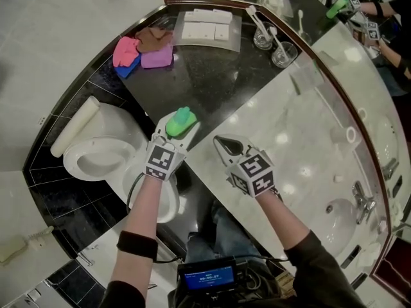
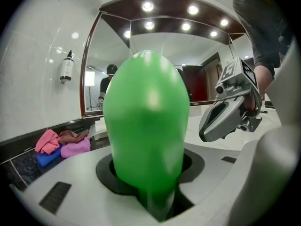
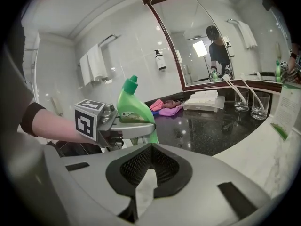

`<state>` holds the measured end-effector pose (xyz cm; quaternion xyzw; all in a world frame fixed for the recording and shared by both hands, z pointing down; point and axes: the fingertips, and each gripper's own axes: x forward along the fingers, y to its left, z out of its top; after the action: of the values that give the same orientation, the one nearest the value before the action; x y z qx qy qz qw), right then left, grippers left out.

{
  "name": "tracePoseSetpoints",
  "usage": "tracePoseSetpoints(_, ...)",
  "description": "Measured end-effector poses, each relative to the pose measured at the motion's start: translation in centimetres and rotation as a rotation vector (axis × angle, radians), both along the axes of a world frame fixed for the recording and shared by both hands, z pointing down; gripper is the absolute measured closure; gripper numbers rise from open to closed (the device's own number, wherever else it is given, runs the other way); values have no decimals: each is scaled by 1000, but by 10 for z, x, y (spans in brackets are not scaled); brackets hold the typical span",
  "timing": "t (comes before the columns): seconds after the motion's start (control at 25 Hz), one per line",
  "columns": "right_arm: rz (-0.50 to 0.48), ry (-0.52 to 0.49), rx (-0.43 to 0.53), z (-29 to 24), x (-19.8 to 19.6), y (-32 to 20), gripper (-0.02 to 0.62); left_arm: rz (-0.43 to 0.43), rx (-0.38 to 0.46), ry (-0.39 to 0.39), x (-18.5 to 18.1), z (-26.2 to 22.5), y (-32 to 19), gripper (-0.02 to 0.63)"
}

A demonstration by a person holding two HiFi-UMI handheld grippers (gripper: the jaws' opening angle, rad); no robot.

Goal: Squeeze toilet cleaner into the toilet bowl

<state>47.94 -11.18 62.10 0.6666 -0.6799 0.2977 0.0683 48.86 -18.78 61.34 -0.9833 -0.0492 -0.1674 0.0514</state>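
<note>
My left gripper (image 1: pixel 178 132) is shut on a green toilet cleaner bottle (image 1: pixel 182 121), which fills the middle of the left gripper view (image 2: pixel 146 121). In the right gripper view the bottle (image 3: pixel 133 108) stands upright with its green cap on top. It hangs over the black counter edge, just right of the white toilet (image 1: pixel 96 159), whose bowl is uncovered. My right gripper (image 1: pixel 221 145) is shut with nothing in it, a little to the right of the bottle above the marble counter (image 1: pixel 302 127). Its closed jaws also show in the left gripper view (image 2: pixel 221 119).
Pink, blue and purple cloths (image 1: pixel 138 51) lie on the black counter at the back. Folded white towels (image 1: pixel 209 25) and two glasses (image 1: pixel 273 43) stand by the mirror. A sink with a tap (image 1: pixel 363 201) is at the right. A screen device (image 1: pixel 207 278) sits at my waist.
</note>
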Motion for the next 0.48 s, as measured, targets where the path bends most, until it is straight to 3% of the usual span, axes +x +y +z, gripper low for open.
tracePoseSetpoints(0.36,-12,-25,-13,10,-5,3,592,-13,-20,53,2,0,0,415)
tracePoseSetpoints(0.48,-11,-29,-12,10,-6,5,592,7,-12,48,2,-4,3,348)
